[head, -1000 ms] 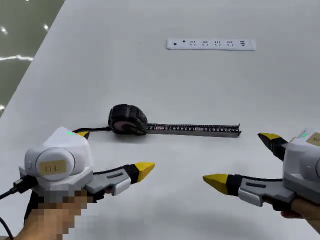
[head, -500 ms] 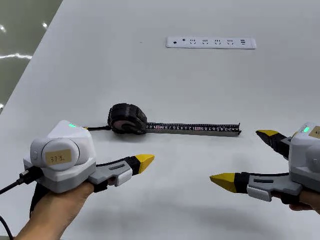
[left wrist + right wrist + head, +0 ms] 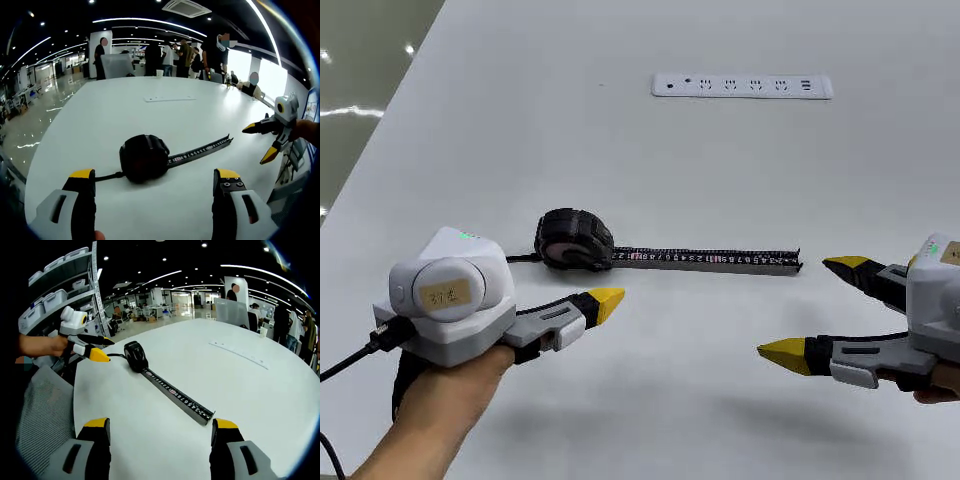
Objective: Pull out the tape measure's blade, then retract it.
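A black tape measure [image 3: 574,239] lies on the white table [image 3: 650,170] with its blade [image 3: 710,259] drawn out to the right, flat on the surface. My left gripper [image 3: 554,279] hovers open just in front of the case, which sits between its jaws in the left gripper view as tape measure [image 3: 145,157]. My right gripper [image 3: 812,308] is open with nothing in it, just right of and nearer than the blade's hooked end [image 3: 797,262]. In the right gripper view the blade [image 3: 175,392] runs from the case [image 3: 135,354] toward my jaws.
A white power strip [image 3: 742,86] lies at the far side of the table. The table's left edge [image 3: 380,130] drops to a glossy floor. A thin black strap [image 3: 515,257] trails left from the case. A mesh chair [image 3: 40,405] stands beside the table.
My left gripper has risen slightly toward the case. My right gripper has drifted to the right. The tape measure and its blade have not moved.
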A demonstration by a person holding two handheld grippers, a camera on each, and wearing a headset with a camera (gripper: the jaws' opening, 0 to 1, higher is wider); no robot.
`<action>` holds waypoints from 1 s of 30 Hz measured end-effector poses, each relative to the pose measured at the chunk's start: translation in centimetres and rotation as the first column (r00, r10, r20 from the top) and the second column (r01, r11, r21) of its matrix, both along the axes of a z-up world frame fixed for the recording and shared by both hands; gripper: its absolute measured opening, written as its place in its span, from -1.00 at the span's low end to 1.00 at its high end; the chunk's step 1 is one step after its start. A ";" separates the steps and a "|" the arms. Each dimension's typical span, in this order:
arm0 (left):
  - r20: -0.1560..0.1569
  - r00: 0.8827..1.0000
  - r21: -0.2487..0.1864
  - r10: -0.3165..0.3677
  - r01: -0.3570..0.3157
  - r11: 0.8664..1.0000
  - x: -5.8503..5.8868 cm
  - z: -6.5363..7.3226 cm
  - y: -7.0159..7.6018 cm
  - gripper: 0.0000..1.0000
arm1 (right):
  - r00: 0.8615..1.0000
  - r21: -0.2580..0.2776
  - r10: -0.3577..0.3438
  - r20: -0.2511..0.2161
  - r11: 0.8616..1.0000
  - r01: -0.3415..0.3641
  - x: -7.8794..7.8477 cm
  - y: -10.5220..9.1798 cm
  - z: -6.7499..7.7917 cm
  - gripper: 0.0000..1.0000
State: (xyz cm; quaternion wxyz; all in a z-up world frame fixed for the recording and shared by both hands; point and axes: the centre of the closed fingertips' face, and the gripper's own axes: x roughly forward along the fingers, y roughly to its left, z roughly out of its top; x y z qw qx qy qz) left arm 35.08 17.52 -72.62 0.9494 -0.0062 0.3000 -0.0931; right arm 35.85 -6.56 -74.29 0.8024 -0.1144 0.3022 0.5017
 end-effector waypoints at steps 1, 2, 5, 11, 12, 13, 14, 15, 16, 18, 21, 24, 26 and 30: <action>0.001 1.000 0.001 0.004 -0.004 1.000 0.1 0.0 0.1 0.91 | 1.000 -0.002 0.005 -0.002 1.000 -0.005 0.1 0.0 -0.1 0.62; 0.001 1.000 0.002 0.010 -0.010 1.000 0.2 0.0 0.2 0.90 | 1.000 -0.006 0.012 -0.003 1.000 -0.012 0.1 -0.1 -0.2 0.60; -0.001 1.000 0.000 0.021 -0.021 1.000 0.4 -0.1 0.2 0.90 | 1.000 -0.015 0.031 -0.001 0.999 -0.031 0.4 -0.3 -0.6 0.55; -0.012 0.999 0.002 0.038 -0.038 0.999 0.8 -0.4 0.4 0.85 | 0.997 -0.038 0.075 0.013 0.996 -0.075 1.1 -0.6 -1.1 0.38; -0.013 0.999 0.001 0.040 -0.040 0.999 0.9 -0.4 0.4 0.83 | 0.996 -0.044 0.084 0.014 0.996 -0.083 1.2 -0.7 -1.2 0.37; -0.014 0.999 0.000 0.043 -0.043 0.999 1.0 -0.4 0.4 0.82 | 0.996 -0.050 0.090 0.018 0.995 -0.089 1.3 -0.8 -1.2 0.35; -0.016 0.999 0.000 0.046 -0.046 0.999 1.1 -0.4 0.5 0.80 | 0.995 -0.054 0.094 0.020 0.994 -0.093 1.5 -0.8 -1.3 0.32; -0.016 0.999 -0.001 0.051 -0.051 0.999 1.2 -0.5 0.5 0.79 | 0.995 -0.058 0.098 0.022 0.994 -0.097 1.7 -0.9 -1.4 0.31; -0.016 0.999 -0.002 0.052 -0.052 0.999 1.2 -0.5 0.5 0.77 | 0.995 -0.060 0.102 0.024 0.993 -0.100 1.8 -0.9 -1.4 0.29; -0.019 0.998 -0.005 0.057 -0.057 0.998 1.4 -0.6 0.4 0.75 | 0.993 -0.066 0.115 0.030 0.991 -0.113 2.1 -1.1 -1.5 0.24; -0.022 0.998 -0.009 0.066 -0.066 0.998 1.7 -0.6 0.4 0.74 | 0.992 -0.074 0.123 0.032 0.990 -0.121 2.6 -1.2 -1.8 0.20; -0.024 0.997 -0.013 0.072 -0.072 0.997 2.0 -0.7 0.3 0.71 | 0.990 -0.086 0.140 0.037 0.987 -0.136 2.8 -1.4 -1.9 0.14; -0.028 0.997 -0.015 0.074 -0.074 0.997 2.1 -0.8 0.2 0.69 | 0.988 -0.093 0.148 0.039 0.985 -0.144 3.1 -1.5 -2.0 0.11; -0.034 0.996 -0.020 0.082 -0.083 0.996 2.4 -1.0 0.1 0.65 | 0.986 -0.105 0.159 0.044 0.983 -0.154 3.8 -1.8 -2.1 0.05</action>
